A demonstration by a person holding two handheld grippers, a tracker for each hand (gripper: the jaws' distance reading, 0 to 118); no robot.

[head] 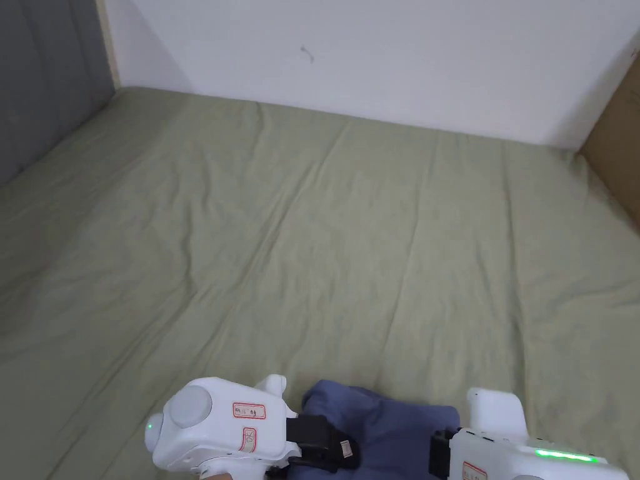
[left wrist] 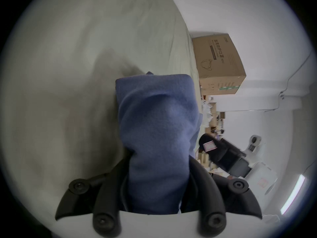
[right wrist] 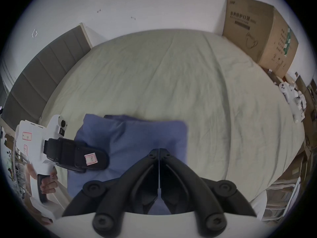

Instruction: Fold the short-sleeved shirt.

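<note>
Folded blue shirt (right wrist: pixel 137 138) is clamped by left gripper (left wrist: pixel 158 178) on the bed (head: pixel 325 237); right gripper (right wrist: pixel 159 151) is closed, empty. Final fold judged; release is required.

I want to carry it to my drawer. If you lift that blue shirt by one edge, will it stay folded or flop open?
It would probably flop. The blue shirt looks soft and thick, bulging between the left gripper fingers. It sags in rounded folds on the bed sheet, so the layers would likely slide apart. It seems light and unlikely to break.
</note>
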